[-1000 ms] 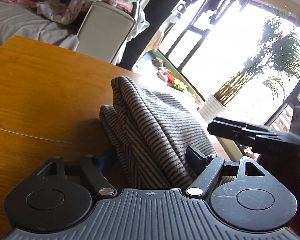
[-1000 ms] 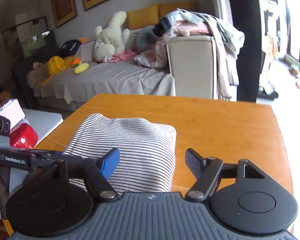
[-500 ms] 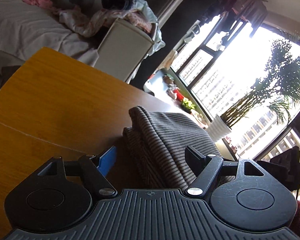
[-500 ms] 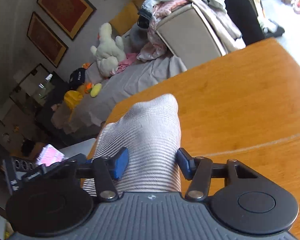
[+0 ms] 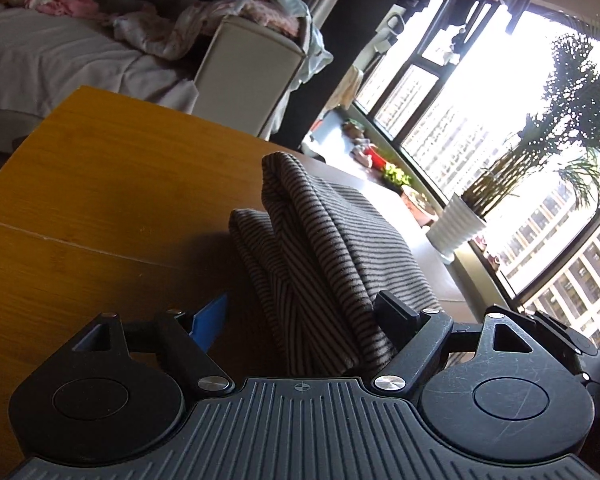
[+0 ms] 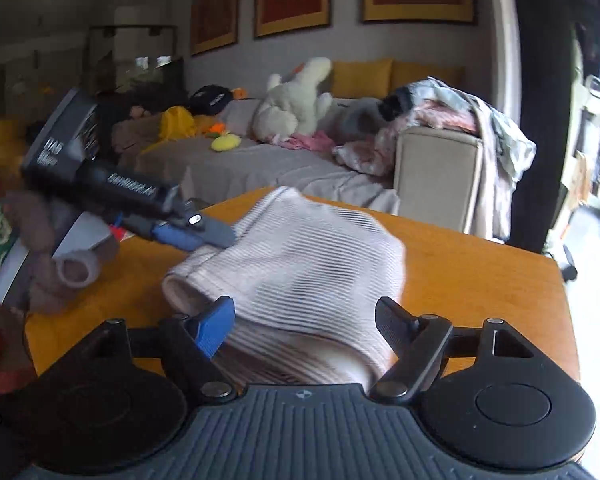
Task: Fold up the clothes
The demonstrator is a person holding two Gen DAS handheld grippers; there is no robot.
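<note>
A folded grey-and-white striped garment [image 5: 320, 248] lies on the wooden table [image 5: 100, 200]. It reaches in between the fingers of my left gripper [image 5: 303, 318], whose jaws are opening. The blue pad [image 5: 210, 324] stands clear of the cloth and the dark finger [image 5: 396, 314] lies against it. In the right wrist view the same garment [image 6: 300, 272] is blurred and bunched between the fingers of my right gripper [image 6: 305, 322], whose jaws are also opening. There my left gripper [image 6: 208, 236] sits at the cloth's far left edge.
A sofa [image 6: 284, 168] behind the table carries plush toys [image 6: 296, 100] and a heap of clothes [image 6: 452, 116]. A brown sleeve [image 6: 40, 240] holds the left tool. A potted plant [image 5: 456, 232] stands by the bright window. The table's right edge [image 6: 560, 300] is close.
The right gripper closed on the cloth and tilted, then levelled out with its jaws wider; the cloth bunched up. The left gripper's blue pad has come away from the garment.
</note>
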